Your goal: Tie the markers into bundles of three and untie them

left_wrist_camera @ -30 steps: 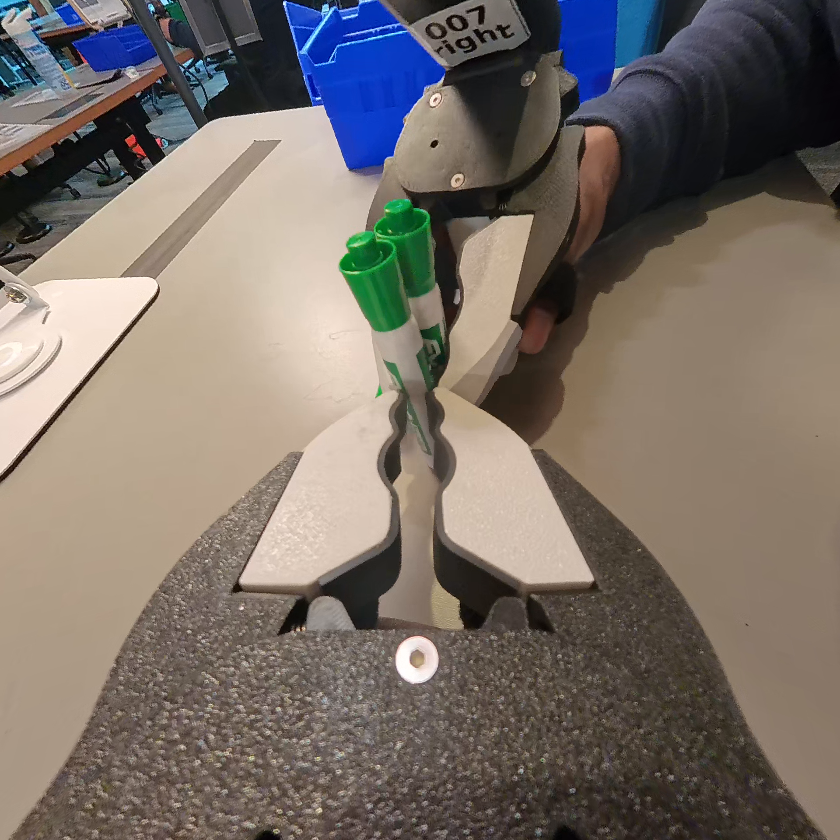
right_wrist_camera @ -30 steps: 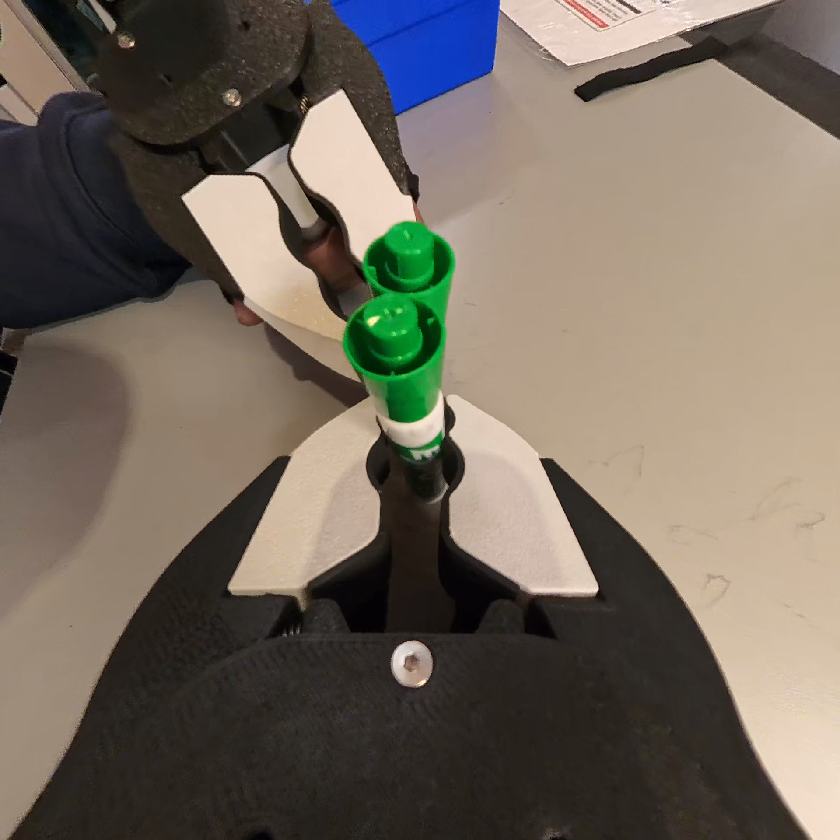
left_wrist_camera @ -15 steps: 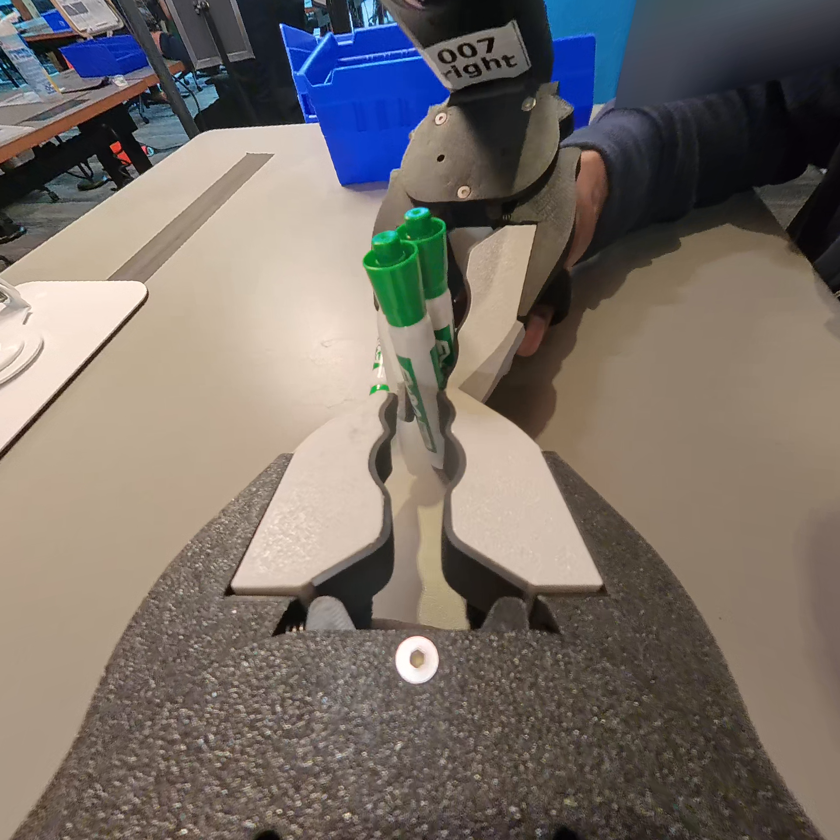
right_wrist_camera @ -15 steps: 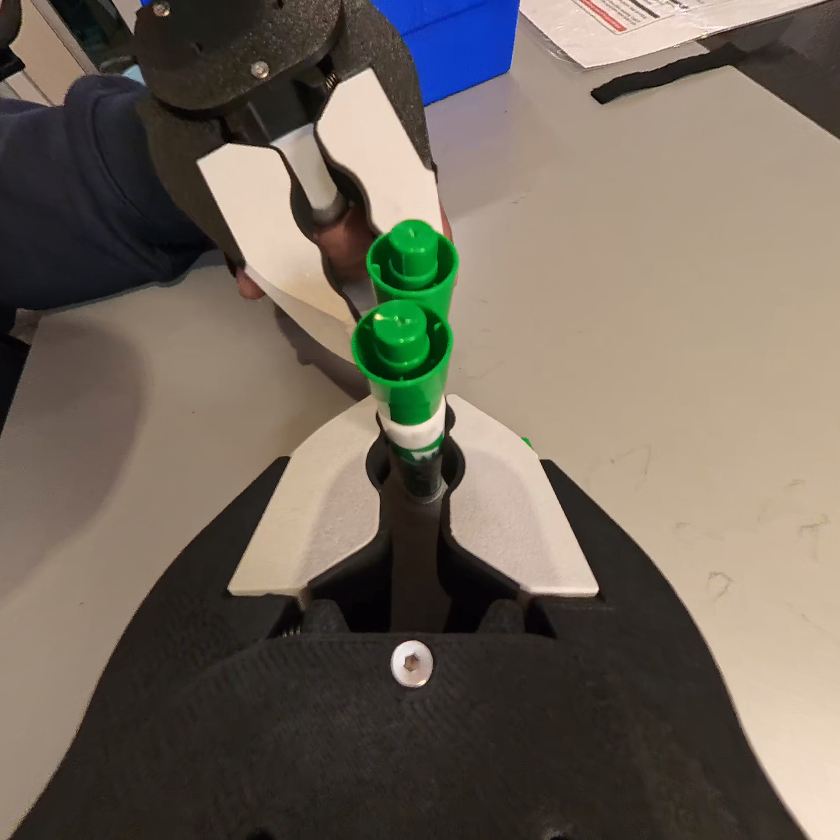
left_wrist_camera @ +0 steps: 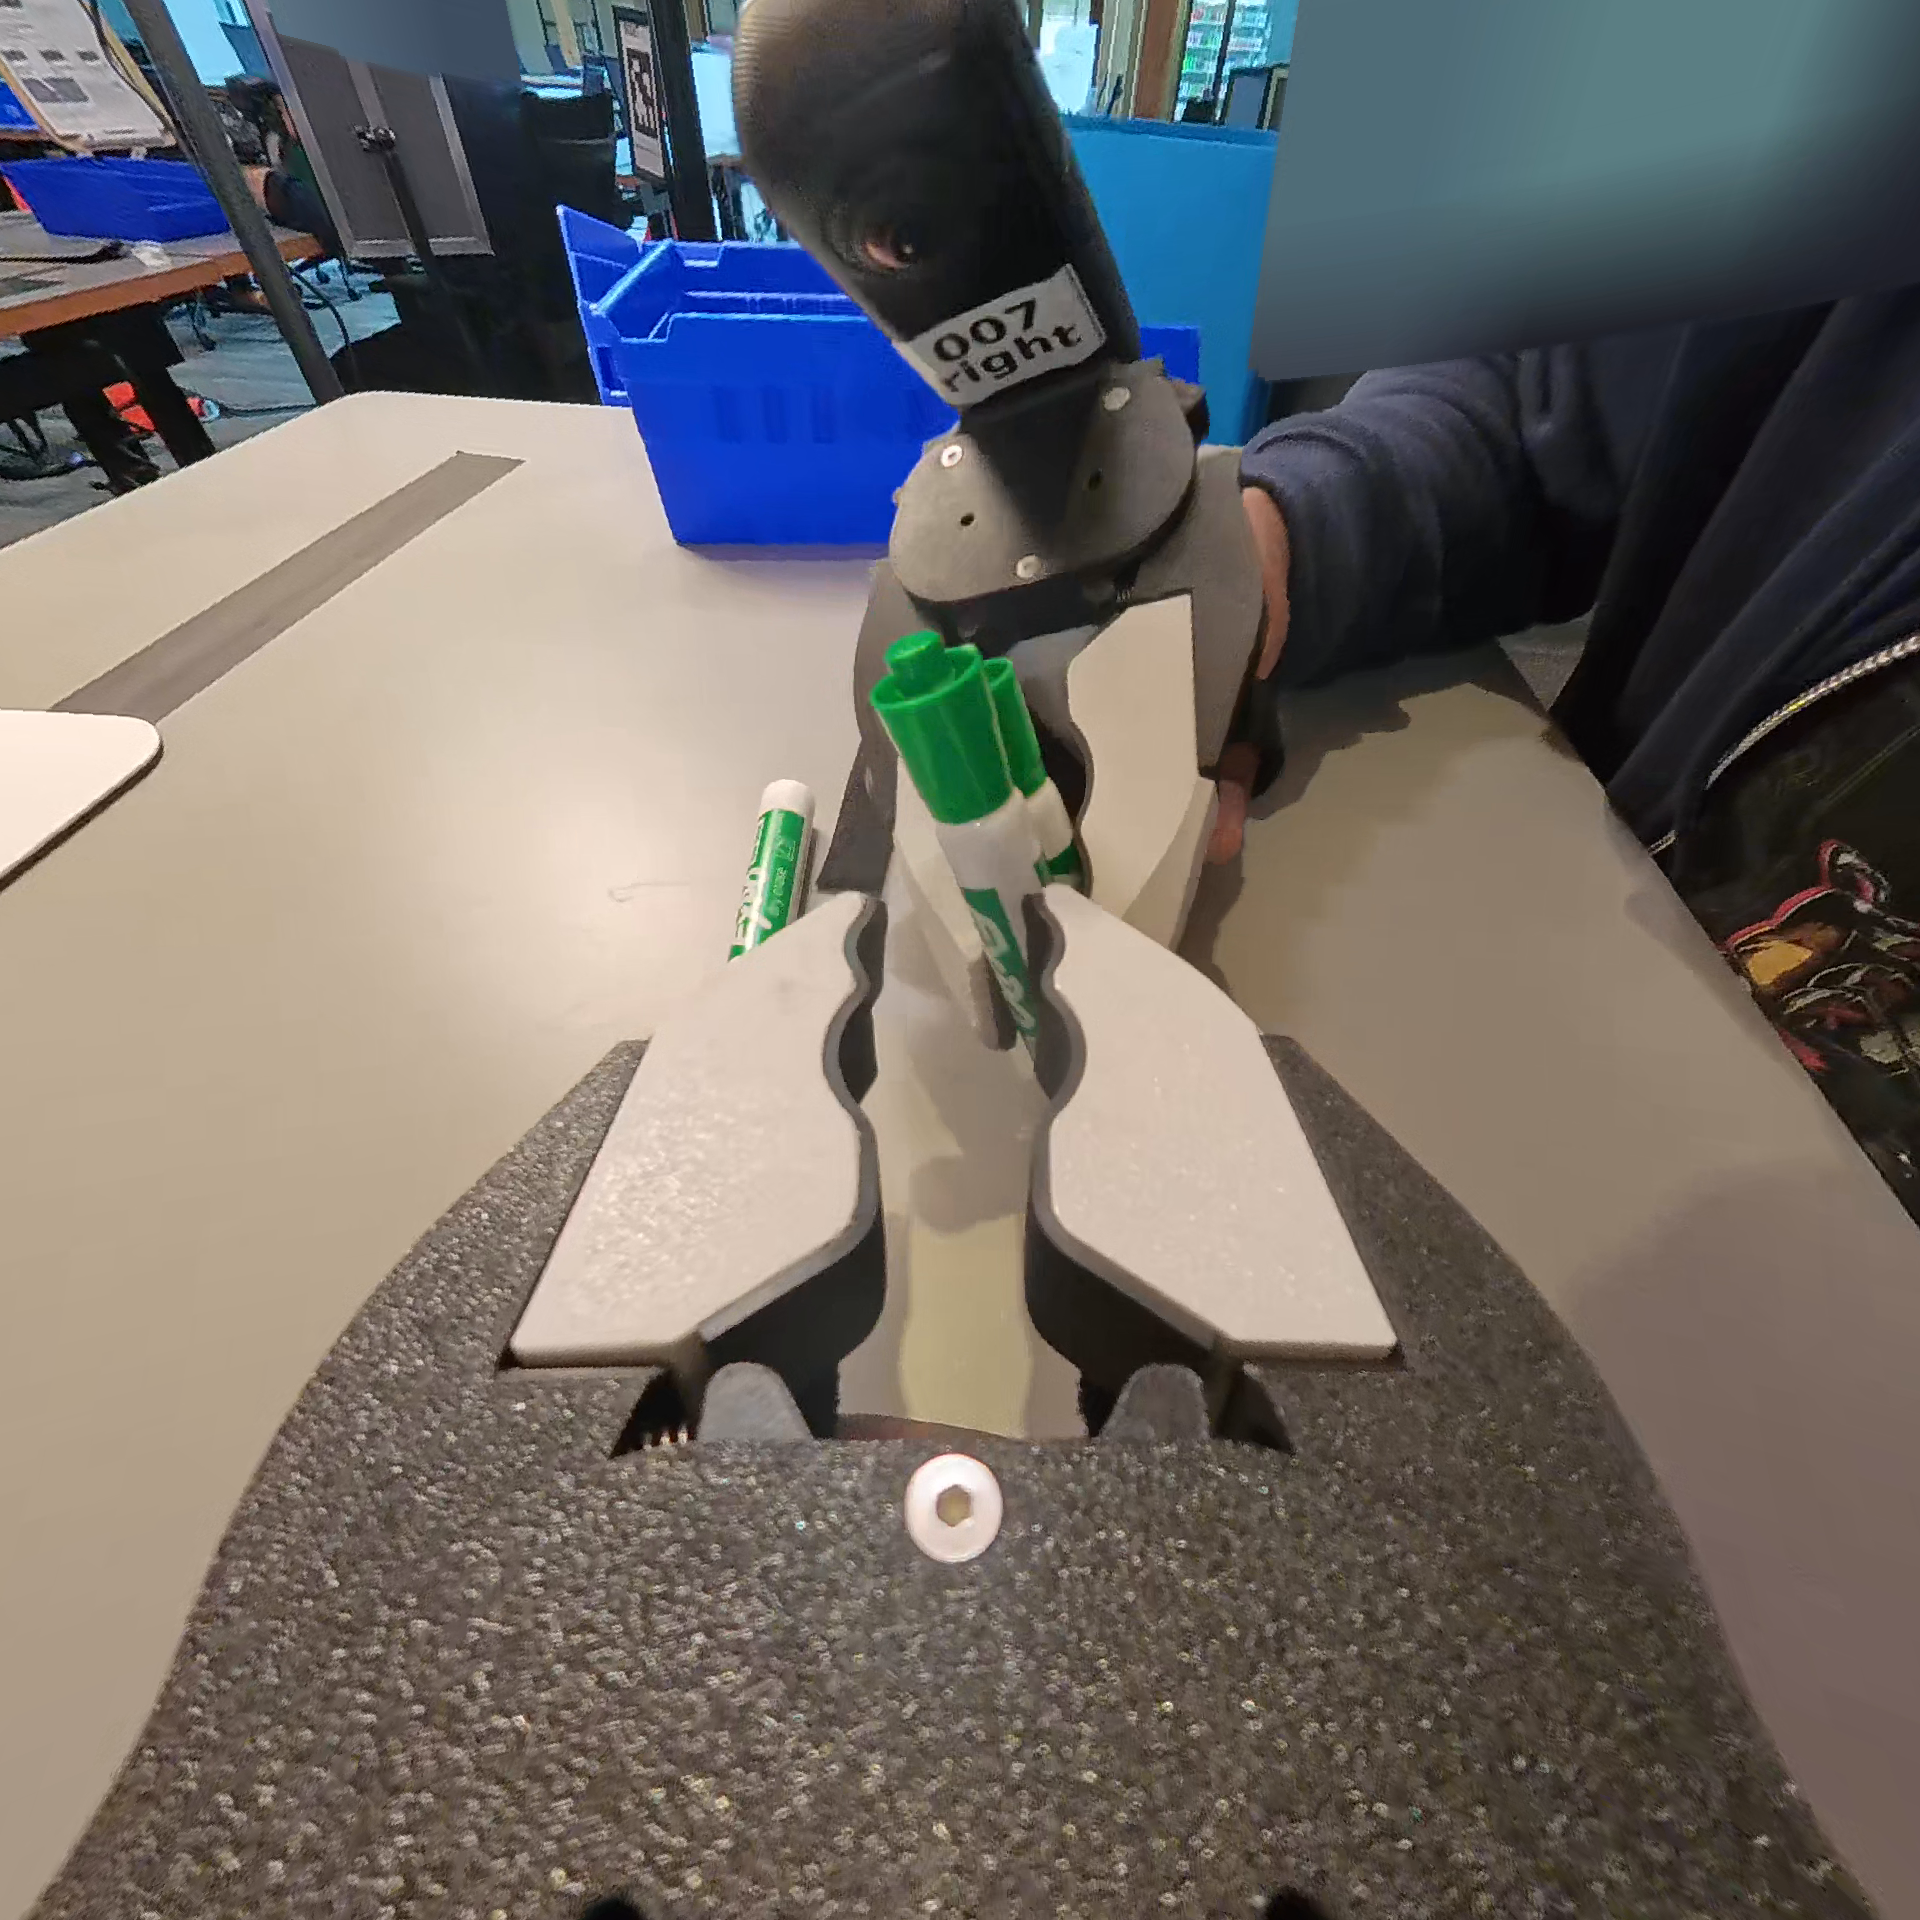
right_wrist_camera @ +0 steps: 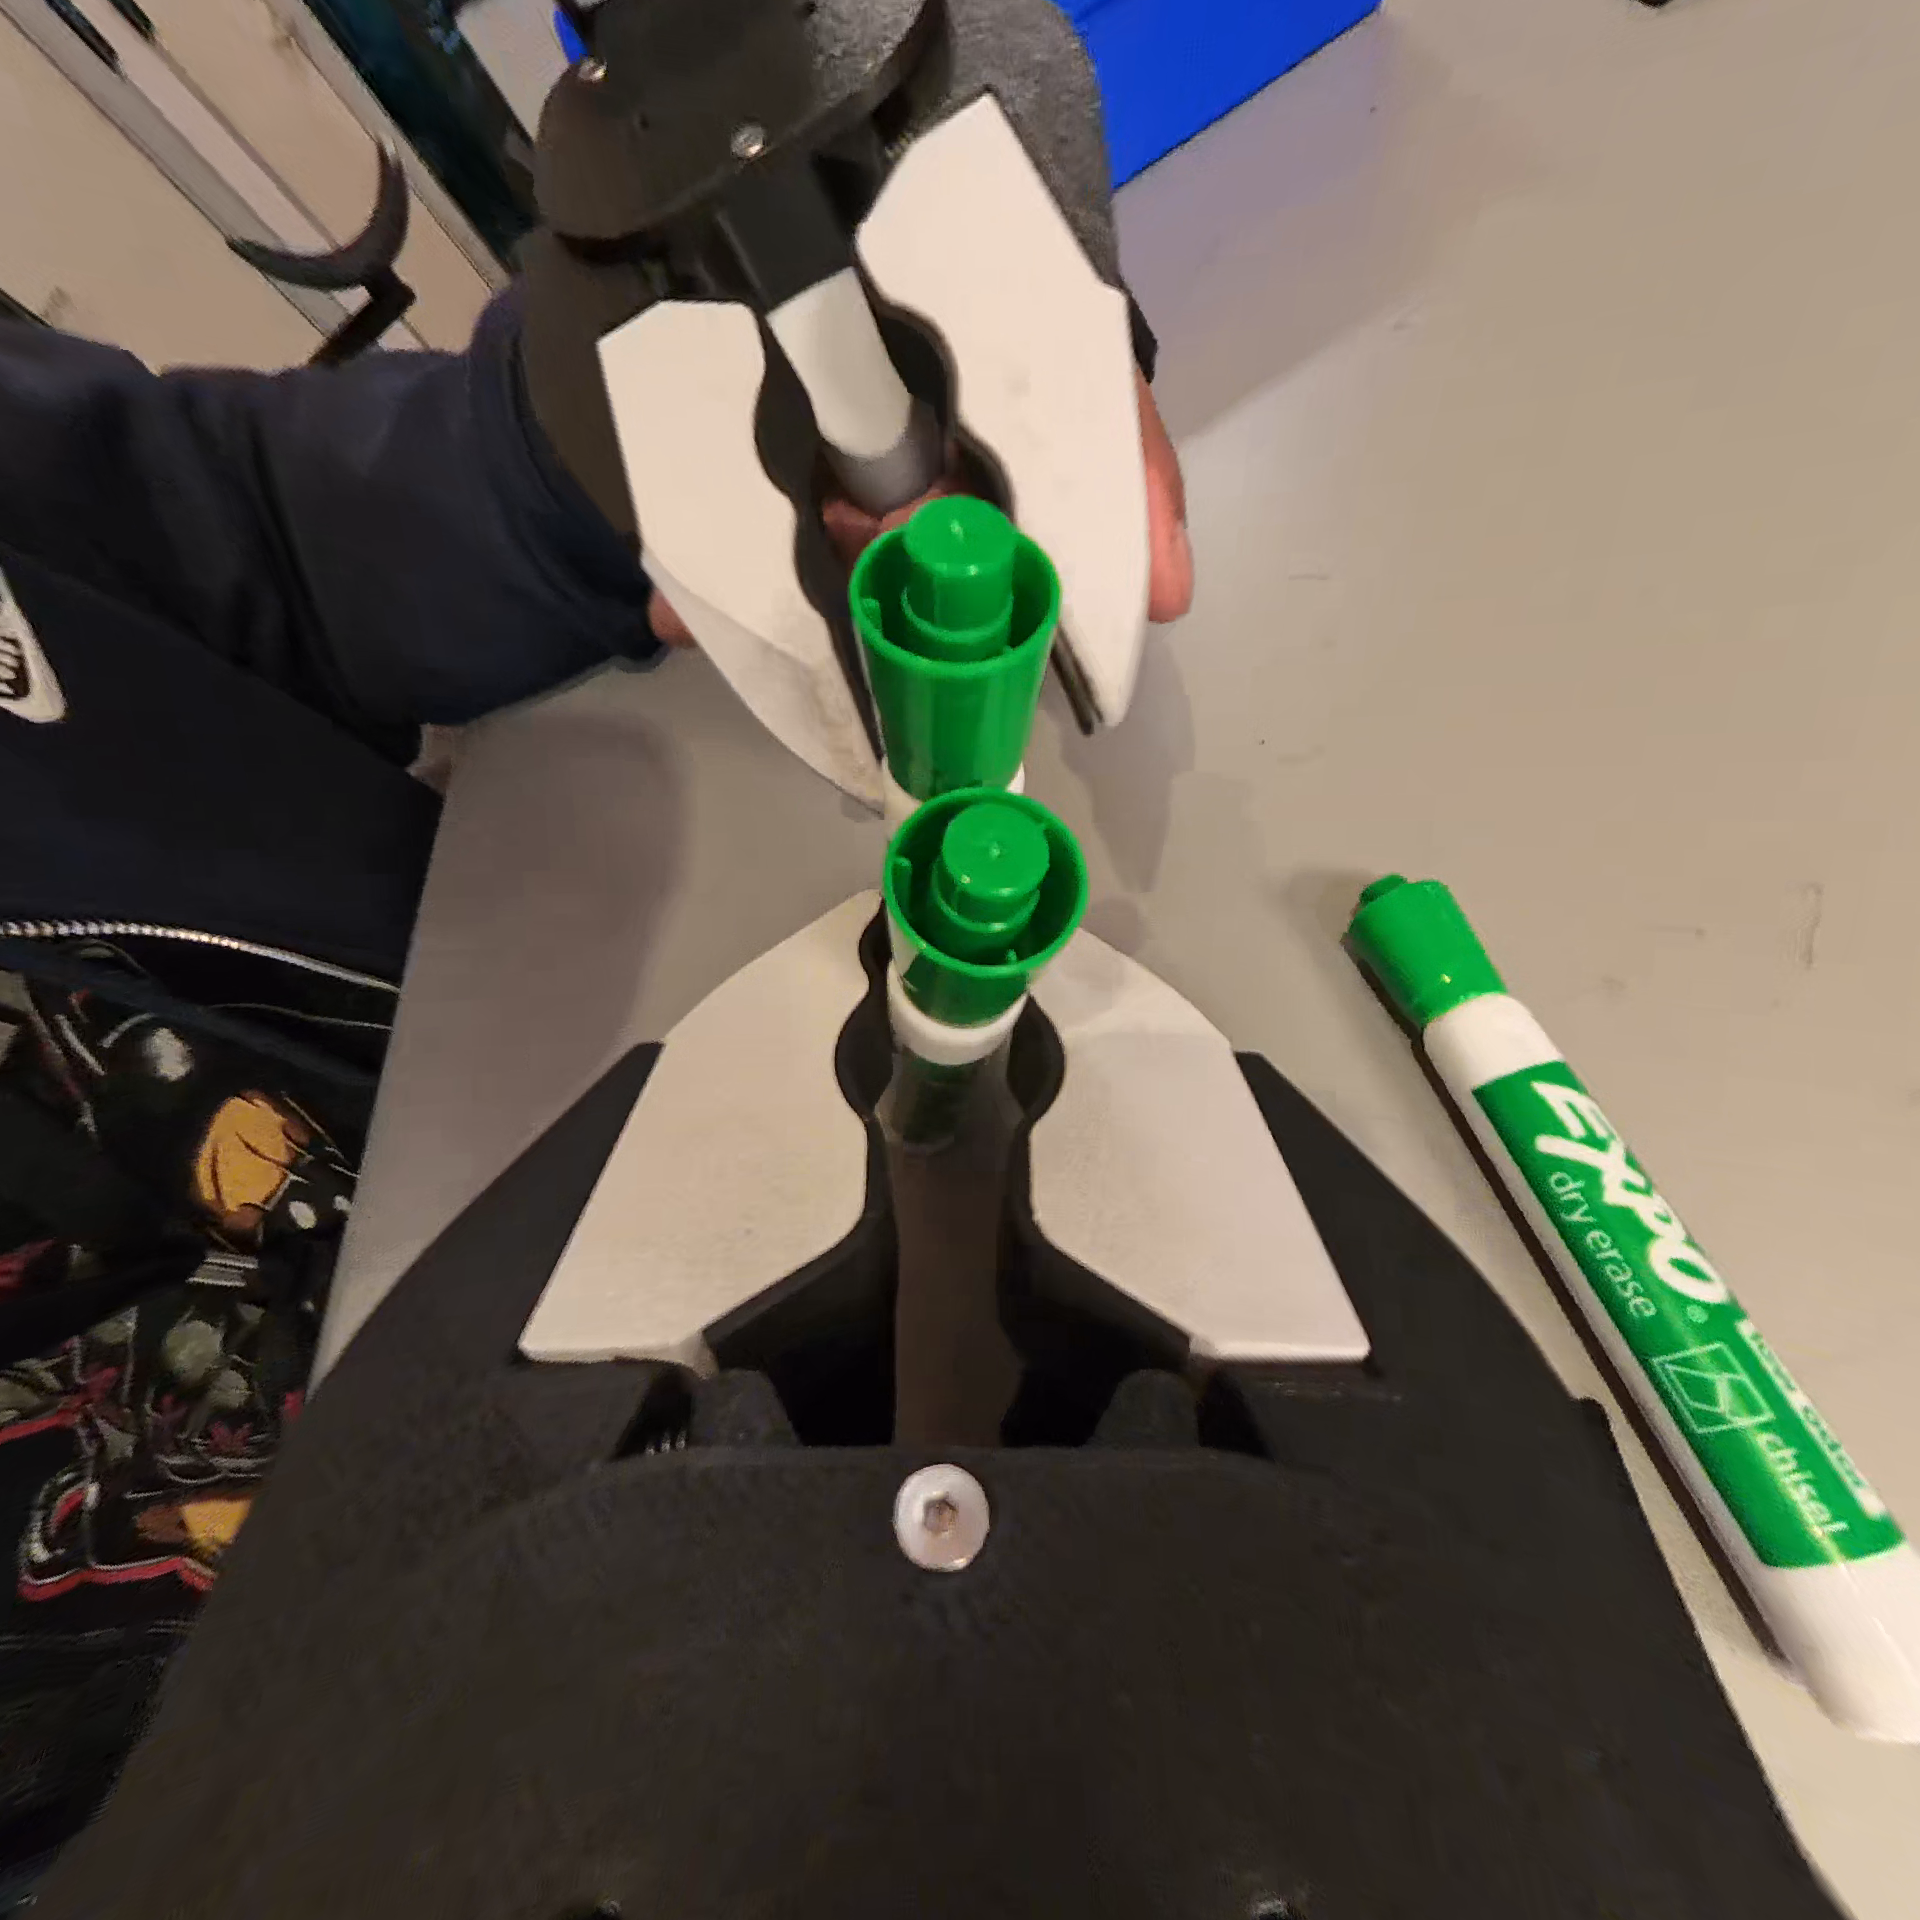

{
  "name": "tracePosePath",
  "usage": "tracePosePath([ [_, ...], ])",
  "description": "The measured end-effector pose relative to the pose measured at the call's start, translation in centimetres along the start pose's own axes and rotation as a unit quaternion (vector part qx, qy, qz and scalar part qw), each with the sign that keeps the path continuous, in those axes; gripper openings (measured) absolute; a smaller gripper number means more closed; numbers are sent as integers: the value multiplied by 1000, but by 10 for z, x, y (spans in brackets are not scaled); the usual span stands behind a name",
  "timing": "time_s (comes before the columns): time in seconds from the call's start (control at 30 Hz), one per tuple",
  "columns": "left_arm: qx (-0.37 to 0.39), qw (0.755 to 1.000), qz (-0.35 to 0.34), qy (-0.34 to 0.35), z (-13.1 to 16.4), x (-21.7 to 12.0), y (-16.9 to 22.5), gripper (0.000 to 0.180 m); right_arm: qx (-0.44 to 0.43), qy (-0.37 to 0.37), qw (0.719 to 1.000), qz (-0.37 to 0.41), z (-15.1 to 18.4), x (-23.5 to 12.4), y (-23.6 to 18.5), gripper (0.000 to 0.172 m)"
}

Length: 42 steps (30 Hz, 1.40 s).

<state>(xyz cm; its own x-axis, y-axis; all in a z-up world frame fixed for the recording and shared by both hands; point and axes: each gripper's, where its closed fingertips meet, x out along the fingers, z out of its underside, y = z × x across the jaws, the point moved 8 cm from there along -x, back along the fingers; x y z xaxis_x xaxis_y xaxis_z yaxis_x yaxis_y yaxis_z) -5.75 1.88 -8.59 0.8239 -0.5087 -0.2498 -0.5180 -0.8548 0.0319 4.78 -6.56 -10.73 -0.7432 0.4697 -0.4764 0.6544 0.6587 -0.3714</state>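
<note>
Between the two facing grippers we see two green markers (right_wrist_camera: 982, 914) upright, clamped by the right gripper (right_wrist_camera: 951, 1029), left gripper (left_wrist_camera: 961, 966) loosened around them, third marker (right_wrist_camera: 1621, 1278) lying right; light, stiff, slick plastic, so we'd grip mid-barrel.

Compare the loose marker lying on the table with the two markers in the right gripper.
The loose marker lies flat on the table, touched by neither gripper. The two markers stand upright, caps up, clamped in the right gripper. All three share green caps and white barrels.
</note>
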Motion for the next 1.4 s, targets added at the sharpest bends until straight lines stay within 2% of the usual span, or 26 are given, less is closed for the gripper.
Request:
tracePosePath([
  [0.17, -12, 998, 50, 29, -8, -2, 9, 39, -50, -16, 998, 32, -2, 2, -11, 19],
  [0.33, -5, 997, 61, 45, -17, -1, 17, 41, -110, -37, 991, 64, -4, 7, -23, 19],
  [0.5, 25, 997, 68, 20, -17, 7, 27, 40, -146, -49, 985, 78, -3, 15, -31, 19],
  [0.6, 27, 997, 69, 11, -14, 10, 29, 39, -151, -50, 984, 79, -1, 17, -31, 19],
  [0.8, 22, 997, 78, 16, -8, 13, 27, 20, -142, -39, 986, 79, 0, 15, -27, 19],
  [1.1, 30, 997, 67, 10, -7, 15, 26, 20, -143, -30, 986, 77, 1, 13, -25, 19],
  [1.4, 3, 997, 76, 18, -8, 17, 23, 19, -131, 23, 990, 40, 2, 11, -21, 20],
])
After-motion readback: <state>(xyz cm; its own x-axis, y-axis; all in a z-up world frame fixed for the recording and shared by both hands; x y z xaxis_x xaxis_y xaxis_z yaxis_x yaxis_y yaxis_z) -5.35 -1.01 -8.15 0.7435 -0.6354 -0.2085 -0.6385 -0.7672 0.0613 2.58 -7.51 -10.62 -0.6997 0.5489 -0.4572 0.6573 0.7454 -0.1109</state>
